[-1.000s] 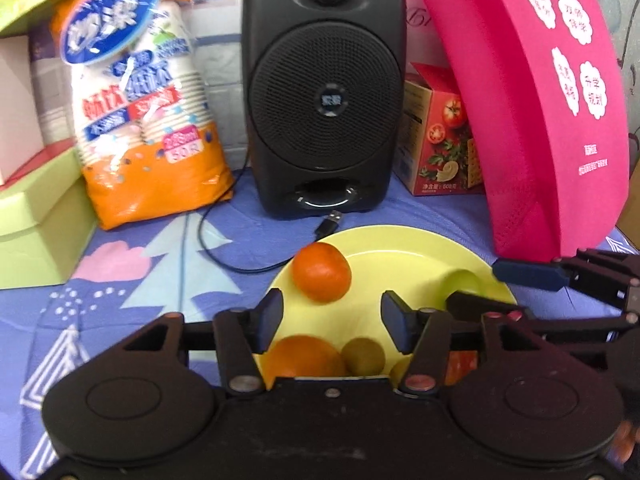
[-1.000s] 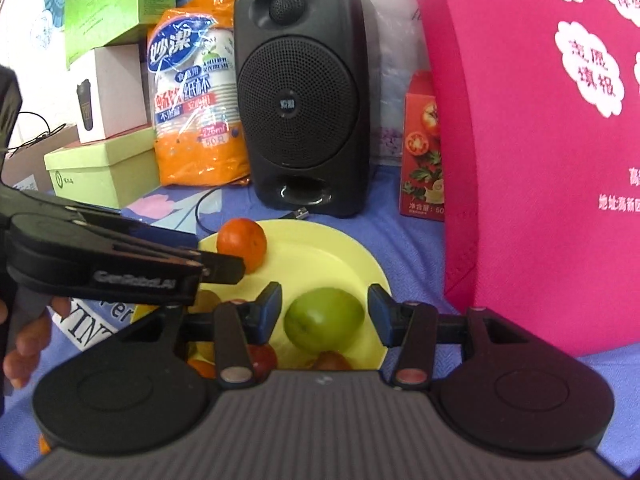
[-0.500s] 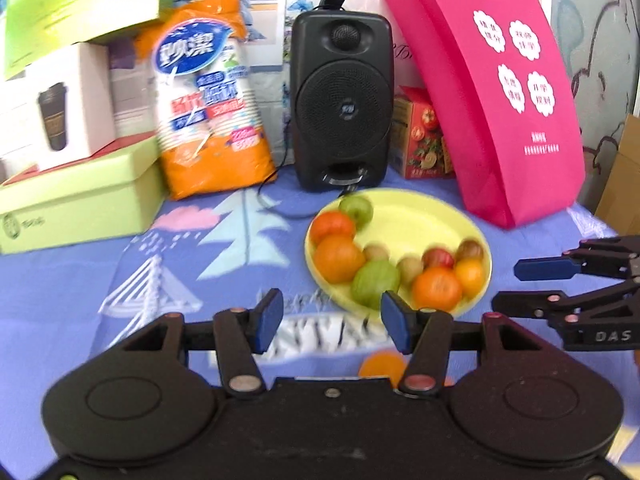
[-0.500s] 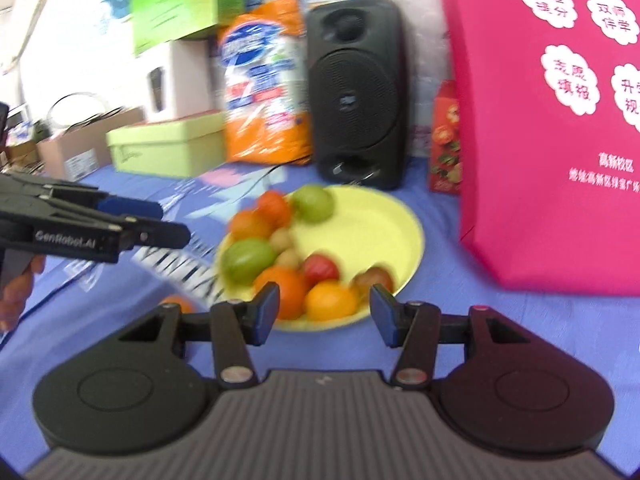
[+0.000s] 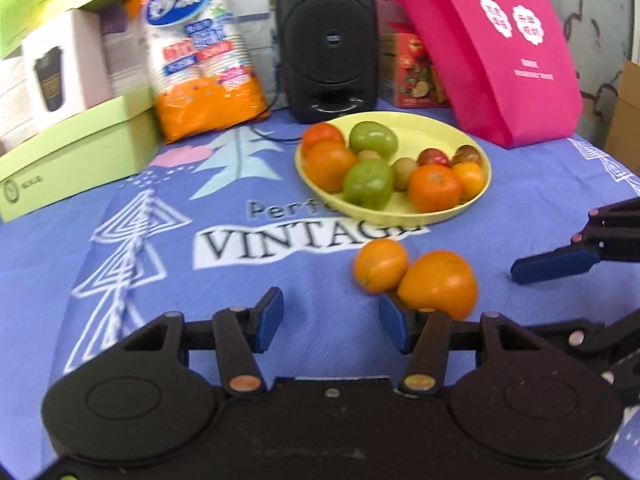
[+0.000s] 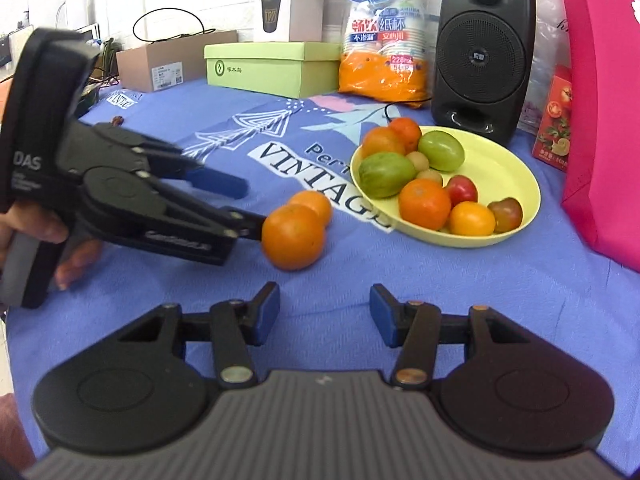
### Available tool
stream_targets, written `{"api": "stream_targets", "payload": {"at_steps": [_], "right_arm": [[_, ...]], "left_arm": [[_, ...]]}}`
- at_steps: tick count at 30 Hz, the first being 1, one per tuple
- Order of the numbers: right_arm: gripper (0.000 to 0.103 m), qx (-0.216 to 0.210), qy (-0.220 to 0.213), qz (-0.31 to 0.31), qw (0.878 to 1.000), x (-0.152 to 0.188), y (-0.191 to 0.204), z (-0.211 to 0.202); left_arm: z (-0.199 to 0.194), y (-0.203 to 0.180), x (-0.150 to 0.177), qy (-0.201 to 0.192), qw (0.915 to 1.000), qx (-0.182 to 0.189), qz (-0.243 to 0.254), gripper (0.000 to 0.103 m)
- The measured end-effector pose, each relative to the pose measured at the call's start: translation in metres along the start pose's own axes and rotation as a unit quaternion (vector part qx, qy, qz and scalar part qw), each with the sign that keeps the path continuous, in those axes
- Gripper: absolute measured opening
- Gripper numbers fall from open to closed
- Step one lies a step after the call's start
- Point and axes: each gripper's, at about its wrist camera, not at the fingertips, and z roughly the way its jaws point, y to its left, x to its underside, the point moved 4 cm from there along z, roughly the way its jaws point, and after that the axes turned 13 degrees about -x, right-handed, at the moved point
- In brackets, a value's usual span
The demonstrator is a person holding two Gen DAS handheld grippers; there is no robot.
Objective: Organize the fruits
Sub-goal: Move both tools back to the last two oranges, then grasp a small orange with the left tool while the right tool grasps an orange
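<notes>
A yellow plate point(image 5: 478, 196) point(image 6: 520, 184) on the blue cloth holds several fruits: oranges, green tomatoes, small red and brown ones. Two oranges lie loose on the cloth in front of it, a larger one point(image 5: 440, 284) point(image 6: 293, 237) and a smaller one point(image 5: 380, 266) point(image 6: 313, 205), touching. My left gripper point(image 5: 332, 326) point(image 6: 248, 208) is open and empty, its right finger close beside the larger orange. My right gripper point(image 6: 324, 316) is open and empty, a little nearer than the loose oranges; its blue finger pad point(image 5: 554, 266) shows in the left wrist view.
Behind the plate stand a black speaker point(image 5: 328, 36) point(image 6: 482, 56), an orange bag of paper cups point(image 5: 200, 48) point(image 6: 382, 36), a green box point(image 5: 76, 152) point(image 6: 272, 68) and a pink bag point(image 5: 504, 48) point(image 6: 604, 112). A red carton point(image 6: 554, 120) stands by the speaker.
Both grippers have pulled back from over the plate to the near side of the cloth. The two loose oranges have come into view by the left gripper's fingers.
</notes>
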Motion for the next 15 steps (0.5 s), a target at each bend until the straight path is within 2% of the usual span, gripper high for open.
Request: {"api": "stream_targets", "payload": {"at_steps": [4,9,12,14,15], "right_arm": [[0.051,0.006,-0.001,0.012,1.000,0.003,-0.006,-0.004],[0.051,0.014,0.003,-0.002,1.000,0.004,-0.006,-0.002],[0.052,0.017,-0.001,0.002,1.000,0.003,-0.008,-0.002],[0.060,0.024,-0.003,0.006,1.000,0.003,-0.013,-0.001],[0.060,0.025,-0.003,0.009,1.000,0.002,-0.014,0.000]], "left_arm": [[0.004,-0.012,-0.010,-0.002,0.9991,0.042,0.007,0.053],[0.017,-0.027,-0.013,-0.007,0.9970,0.075,0.020,0.052],[0.021,-0.026,-0.013,-0.007,0.9965,0.084,0.007,0.031],[0.020,-0.023,-0.011,-0.007,0.9962,0.087,-0.001,0.031],[0.019,-0.022,-0.011,-0.007,0.9962,0.086,-0.001,0.031]]}}
